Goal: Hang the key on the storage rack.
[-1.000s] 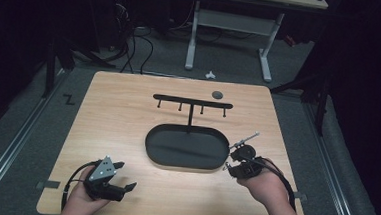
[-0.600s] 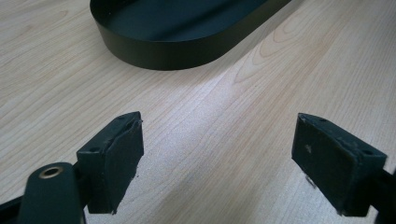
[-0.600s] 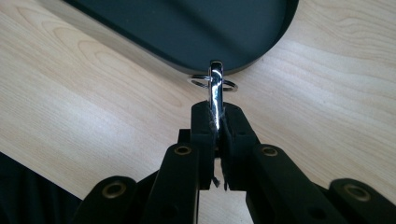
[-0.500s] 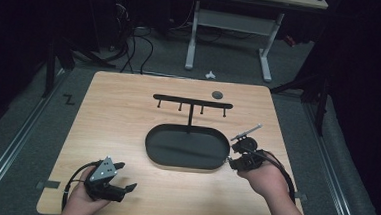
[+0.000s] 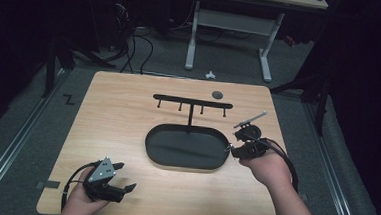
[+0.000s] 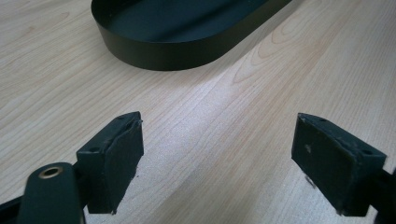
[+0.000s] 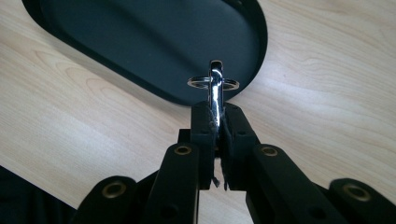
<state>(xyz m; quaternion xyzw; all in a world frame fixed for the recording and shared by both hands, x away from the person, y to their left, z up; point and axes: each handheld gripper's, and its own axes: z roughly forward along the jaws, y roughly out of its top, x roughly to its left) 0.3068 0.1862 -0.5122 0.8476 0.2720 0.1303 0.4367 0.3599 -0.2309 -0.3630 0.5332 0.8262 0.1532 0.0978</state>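
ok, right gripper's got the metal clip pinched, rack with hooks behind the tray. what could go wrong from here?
1. The right gripper pinches the metal clip by a thin edge; it could twist or slip out.
2. The small ring hangs loose on the clip and may miss a hook of the rack.
3. Dropped, it may land on the tray or the table.

Grey carpeted floor, dark surroundings, a white-legged desk behind tangled cables.

Metal clasp lower part hidden between right gripper pads; ring partly behind clasp.
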